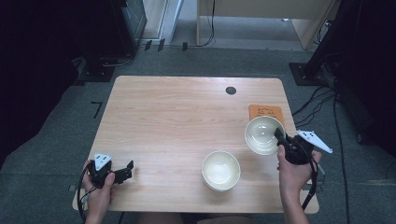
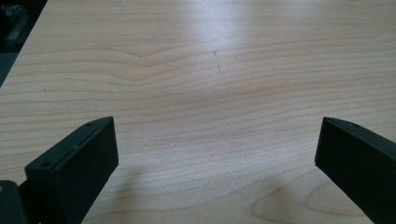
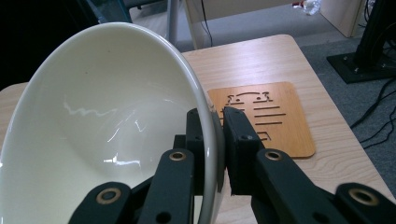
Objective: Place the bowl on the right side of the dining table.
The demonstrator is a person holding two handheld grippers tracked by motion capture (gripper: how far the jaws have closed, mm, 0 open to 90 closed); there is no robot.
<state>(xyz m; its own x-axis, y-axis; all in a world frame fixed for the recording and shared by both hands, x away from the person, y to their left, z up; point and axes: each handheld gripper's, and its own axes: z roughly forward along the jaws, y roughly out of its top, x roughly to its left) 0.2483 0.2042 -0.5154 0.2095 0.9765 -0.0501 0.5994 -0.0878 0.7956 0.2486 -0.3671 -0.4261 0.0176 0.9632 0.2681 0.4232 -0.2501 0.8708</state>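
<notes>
A cream bowl (image 1: 261, 134) hangs tilted above the table's right side, and my right gripper (image 1: 280, 137) is shut on its rim. In the right gripper view the jaws pinch the bowl's (image 3: 102, 126) thin wall, one inside and one outside, where my right gripper (image 3: 215, 122) meets the rim. A second cream bowl (image 1: 221, 170), seemingly the top of a short stack, sits near the front edge at centre right. My left gripper (image 1: 127, 171) rests at the front left corner; in its own view my left gripper (image 2: 215, 149) stands open over bare wood.
An orange wooden coaster (image 1: 266, 112) with cut-out slots lies on the wooden table (image 1: 177, 116) just behind the lifted bowl, also seen as the coaster (image 3: 275, 116) past the jaws. A dark round grommet (image 1: 230, 90) sits near the back edge. Cables (image 1: 327, 107) trail over the floor at right.
</notes>
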